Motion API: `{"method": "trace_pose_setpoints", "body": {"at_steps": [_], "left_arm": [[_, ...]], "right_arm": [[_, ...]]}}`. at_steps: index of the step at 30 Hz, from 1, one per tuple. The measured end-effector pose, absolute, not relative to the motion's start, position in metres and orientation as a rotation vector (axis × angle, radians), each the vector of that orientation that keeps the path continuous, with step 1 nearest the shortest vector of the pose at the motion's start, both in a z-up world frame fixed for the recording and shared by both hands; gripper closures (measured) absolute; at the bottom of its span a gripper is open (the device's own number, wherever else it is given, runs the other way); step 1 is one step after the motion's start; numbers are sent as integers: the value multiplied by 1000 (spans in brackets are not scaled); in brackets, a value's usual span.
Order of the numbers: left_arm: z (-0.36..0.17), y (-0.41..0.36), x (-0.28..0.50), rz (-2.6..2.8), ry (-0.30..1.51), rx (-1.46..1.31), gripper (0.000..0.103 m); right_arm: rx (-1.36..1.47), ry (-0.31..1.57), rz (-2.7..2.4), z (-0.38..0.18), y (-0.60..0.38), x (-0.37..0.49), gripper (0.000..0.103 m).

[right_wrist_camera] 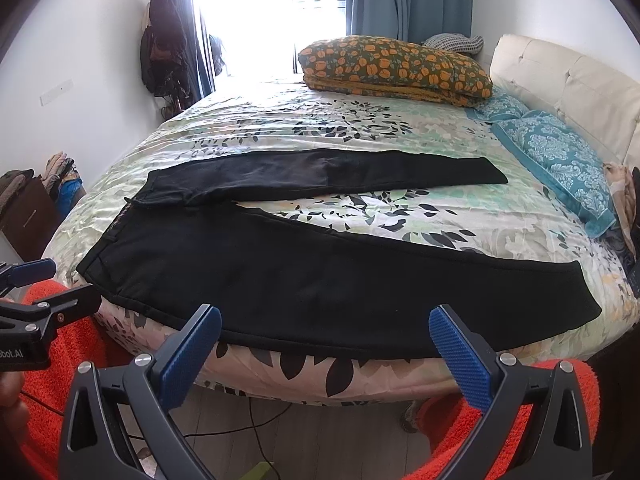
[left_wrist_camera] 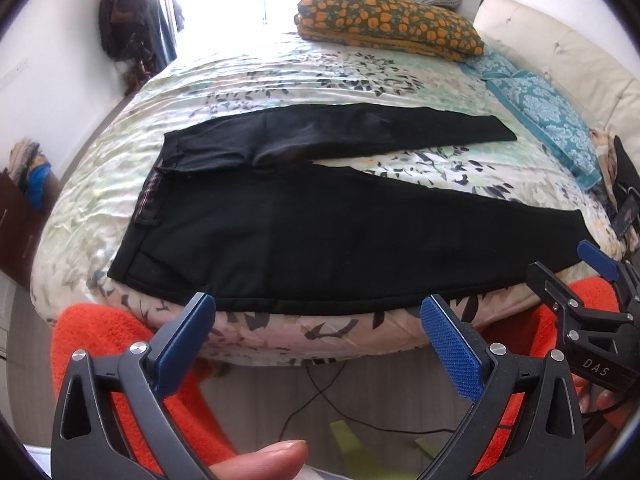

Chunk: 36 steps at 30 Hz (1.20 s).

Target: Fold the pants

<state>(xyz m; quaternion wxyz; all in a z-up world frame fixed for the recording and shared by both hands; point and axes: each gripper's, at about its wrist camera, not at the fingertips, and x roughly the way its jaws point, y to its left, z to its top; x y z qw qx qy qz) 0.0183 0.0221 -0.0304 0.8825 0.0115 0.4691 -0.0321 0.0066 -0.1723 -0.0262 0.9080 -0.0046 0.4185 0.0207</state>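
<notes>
You have the black fabric pants (left_wrist_camera: 304, 240) spread flat on the floral bed cover (left_wrist_camera: 280, 76), the waistband at the left and both legs running to the right, opened in a V. The long axis goes left to right, across your view. The near leg lies along the near edge of the bed, just beyond both tools. Your left gripper (left_wrist_camera: 316, 324) has its jaws wide apart, empty, before the thigh part; your right gripper (right_wrist_camera: 325, 334) is also released and is nearer to the near hem.
</notes>
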Motion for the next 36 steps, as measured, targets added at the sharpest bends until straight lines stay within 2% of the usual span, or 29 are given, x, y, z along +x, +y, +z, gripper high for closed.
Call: {"method": "trace_pose_setpoints", "body": {"at_steps": [7,13,21,25,26,27,28,32,33,36], "left_arm": [[-39,10,53,-58,953,112,1],[-38,-4,123,-1,893,119,1],[-59,-42,258,-8,916,16,1],[-81,-51,292,23,956,8,1],[-87,-52,296,34,959,22,1],[-94,-53,300,47,967,42,1],[-102,-53,303,56,980,59,1],[-128,-51,321,75,1038,83,1],[-133,-50,325,79,1045,84,1],[-144,-49,337,91,1062,86,1]], "right_arm": [[15,886,29,-39,-186,25,0],[75,860,24,-38,-241,74,0],[305,769,-1,-51,-389,225,0],[482,882,-161,-102,-506,326,1],[519,920,-207,-120,-536,348,4],[552,962,-237,-136,-562,368,15],[589,987,-267,-149,-584,383,22],[657,987,-314,-177,-625,429,22],[642,992,-292,-181,-625,439,27],[502,1110,-264,-196,-610,464,79]]}}
